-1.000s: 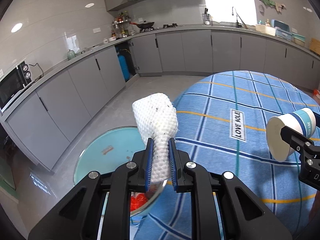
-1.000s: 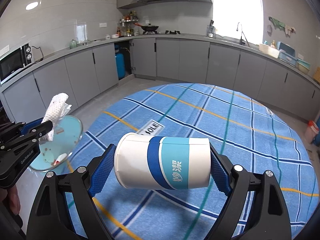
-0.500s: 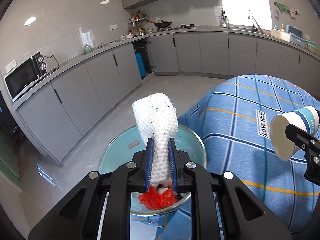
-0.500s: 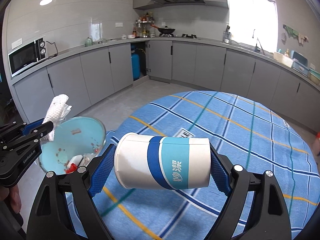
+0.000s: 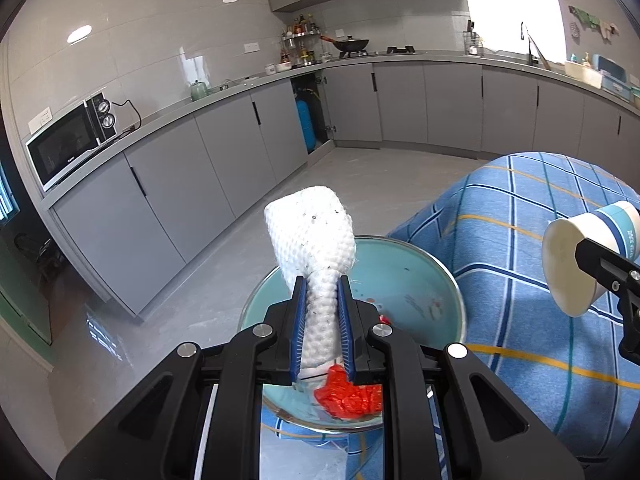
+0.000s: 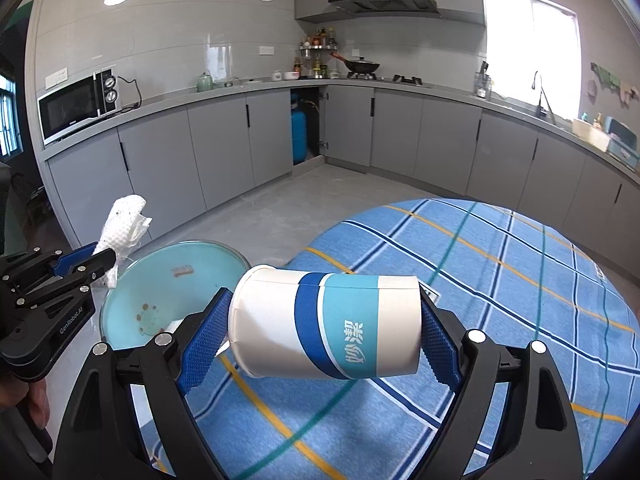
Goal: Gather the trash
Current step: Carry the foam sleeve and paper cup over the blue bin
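1. The left gripper (image 5: 323,322) is clamped on a crumpled white paper towel (image 5: 310,236), held just above the teal bin (image 5: 424,280) beside the table.
2. The right gripper (image 6: 320,332) grips a paper cup (image 6: 326,326) end to end, lying sideways over the blue checked tablecloth (image 6: 500,280) — not over the bin.
3. Red trash (image 5: 348,394) already lies in the bin, near its close rim.
4. Risks, as I judge them: the light towel may cling to the ribbed pads or drift past the rim; the cup, let go too early, would land on the cloth and roll — or crush under a harder squeeze.
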